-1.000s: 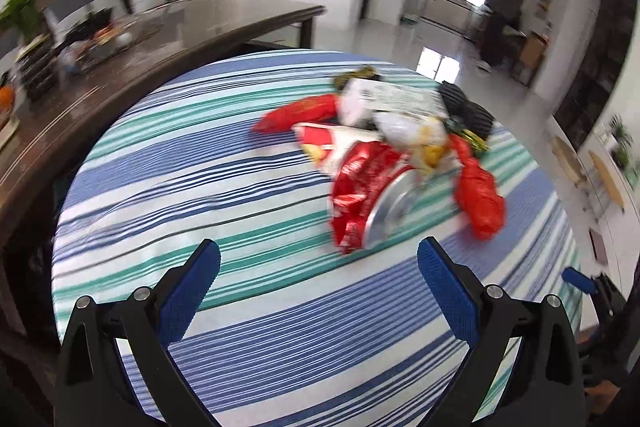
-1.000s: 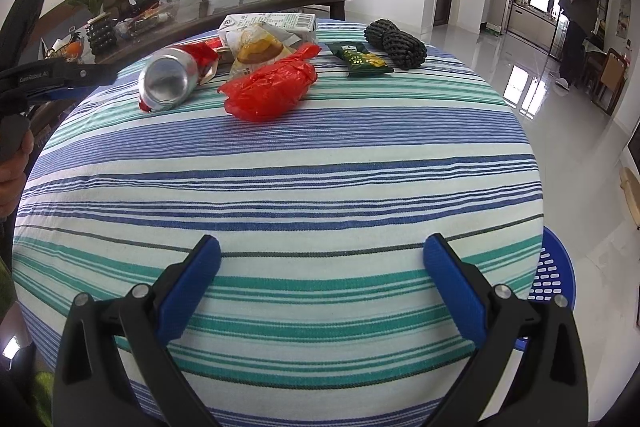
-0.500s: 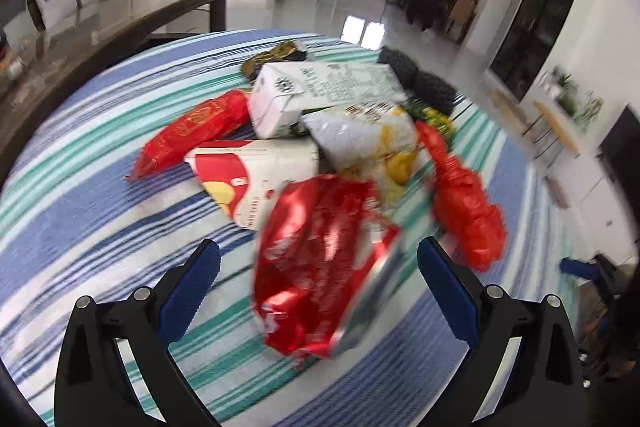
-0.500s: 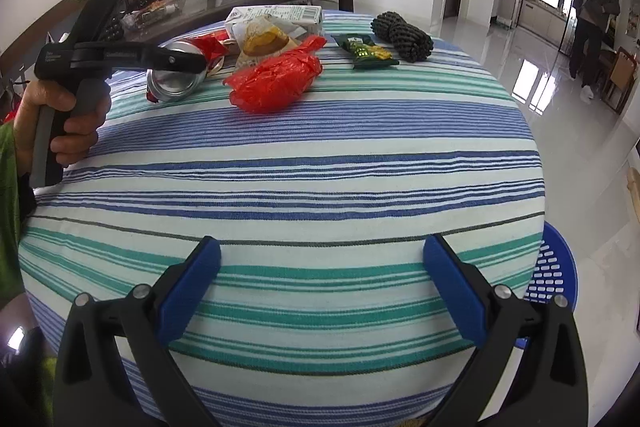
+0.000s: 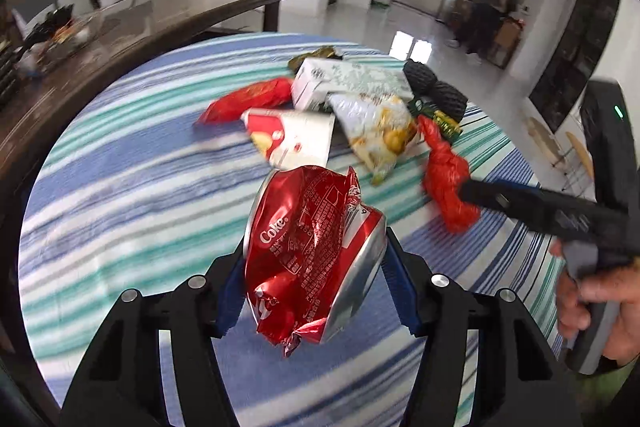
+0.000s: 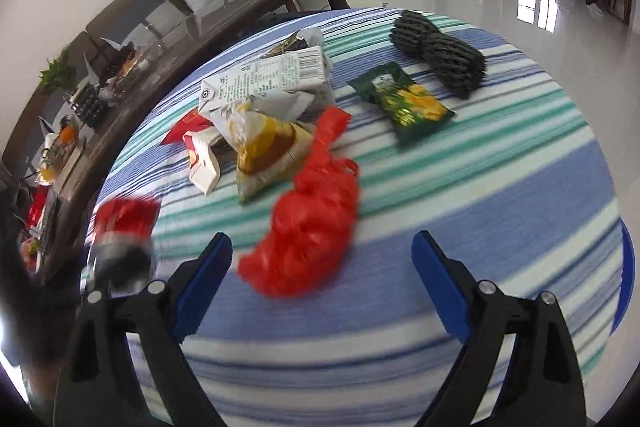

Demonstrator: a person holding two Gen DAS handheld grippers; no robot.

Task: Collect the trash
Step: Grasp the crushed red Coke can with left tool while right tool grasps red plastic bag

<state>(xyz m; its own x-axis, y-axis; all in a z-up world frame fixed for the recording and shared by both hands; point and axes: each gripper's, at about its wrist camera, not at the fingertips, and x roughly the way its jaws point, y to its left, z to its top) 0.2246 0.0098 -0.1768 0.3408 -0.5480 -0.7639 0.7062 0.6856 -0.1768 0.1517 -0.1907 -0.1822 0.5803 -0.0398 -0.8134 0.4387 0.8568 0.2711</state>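
Between L gripper [image 5: 314, 269] pads sits crushed Coke can [image 5: 310, 255], pads pressing both sides; jaws just closed on it. R gripper [image 6: 322, 269] jaws wide, just narrowing a bit, nothing held; red bag [image 6: 312, 223] lies on striped cloth [image 6: 500, 195] just ahead. Carton [image 6: 268, 83], snack packs & black bundle [image 6: 440, 53] further back.

"Coke" is showing in white letters on the crushed red can [image 5: 312, 259] sitting between the left gripper's [image 5: 314, 291] pads. A barcode and fine print, too small to read, are facing up on the white carton [image 6: 272, 79] beyond the right gripper [image 6: 322, 279].
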